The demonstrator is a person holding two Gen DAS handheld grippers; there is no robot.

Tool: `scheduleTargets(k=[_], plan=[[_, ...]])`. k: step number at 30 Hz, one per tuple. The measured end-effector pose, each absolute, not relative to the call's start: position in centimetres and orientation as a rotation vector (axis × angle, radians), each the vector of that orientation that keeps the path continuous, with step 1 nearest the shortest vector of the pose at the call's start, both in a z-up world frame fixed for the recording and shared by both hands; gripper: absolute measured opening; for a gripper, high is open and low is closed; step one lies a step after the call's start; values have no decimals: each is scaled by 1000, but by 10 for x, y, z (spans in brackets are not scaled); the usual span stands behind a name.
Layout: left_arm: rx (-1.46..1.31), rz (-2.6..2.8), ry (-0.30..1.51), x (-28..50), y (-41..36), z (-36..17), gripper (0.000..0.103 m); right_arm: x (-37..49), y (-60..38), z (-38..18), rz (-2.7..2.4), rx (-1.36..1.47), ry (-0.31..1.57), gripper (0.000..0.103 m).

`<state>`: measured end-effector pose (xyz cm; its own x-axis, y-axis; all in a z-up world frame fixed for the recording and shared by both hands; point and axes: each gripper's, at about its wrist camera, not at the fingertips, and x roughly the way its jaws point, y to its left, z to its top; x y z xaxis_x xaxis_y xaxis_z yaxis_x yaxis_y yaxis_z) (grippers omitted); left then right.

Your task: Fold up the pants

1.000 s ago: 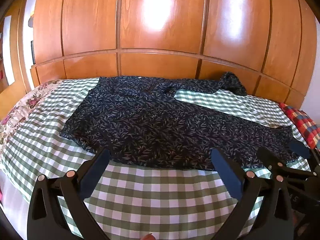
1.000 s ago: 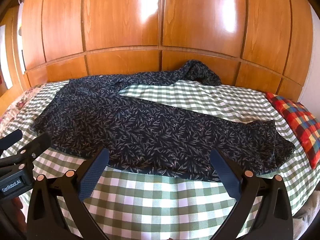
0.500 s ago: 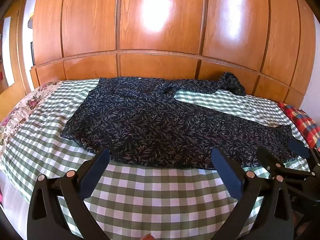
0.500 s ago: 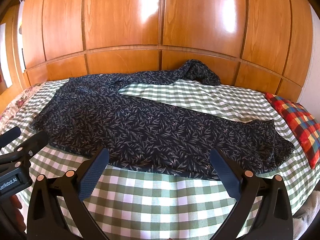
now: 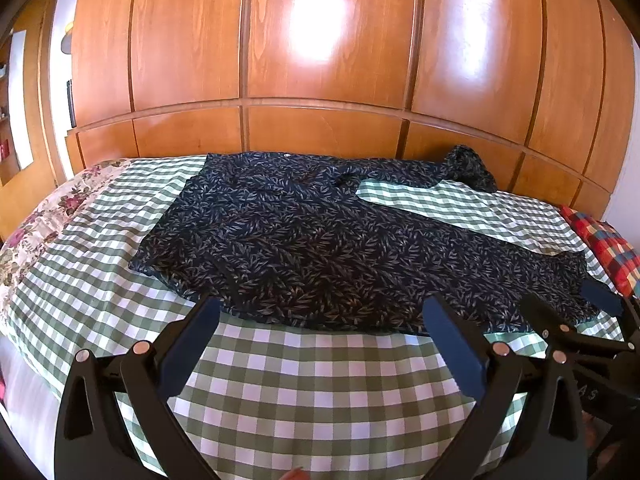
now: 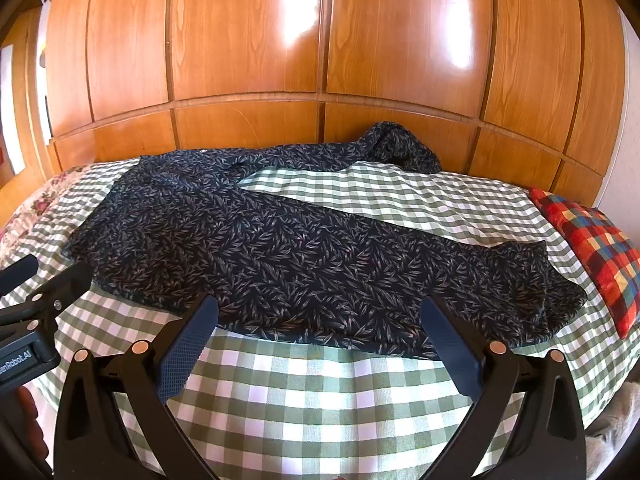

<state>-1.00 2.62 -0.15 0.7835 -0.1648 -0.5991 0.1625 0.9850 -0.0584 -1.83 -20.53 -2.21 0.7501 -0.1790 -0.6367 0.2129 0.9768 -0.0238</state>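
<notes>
Left claw (image 5: 320,328), right claw (image 6: 318,326) both wide apart, holding nothing; pants (image 6: 304,256) spread on bed (image 6: 320,396), far leg end bunched against wardrobe (image 6: 320,40); plaid pillow (image 6: 596,256) beside hem.

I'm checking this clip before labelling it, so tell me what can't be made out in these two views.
- Left wrist view: the near hem of the pants is partly covered by the open left hand-held gripper.
- Right wrist view: the far leg's end is bunched against the wooden headboard, hiding its cuff.
- Right wrist view: the plaid cushion is cut off by the right edge.
- Both views: the bedspread runs out at the bottom edge.
</notes>
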Motion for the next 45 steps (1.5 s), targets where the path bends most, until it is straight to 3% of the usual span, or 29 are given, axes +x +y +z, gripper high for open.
scheduleTargets(k=[33, 41, 45], plan=[[-127, -77, 789, 49, 110, -41, 101, 0, -226, -44, -226, 61, 761, 100], [-217, -4, 829, 65, 157, -56, 100, -21, -297, -52, -205, 175, 790, 100], [-297, -7, 859, 71, 179, -64, 89, -48, -376, -50, -329, 346, 779, 100]])
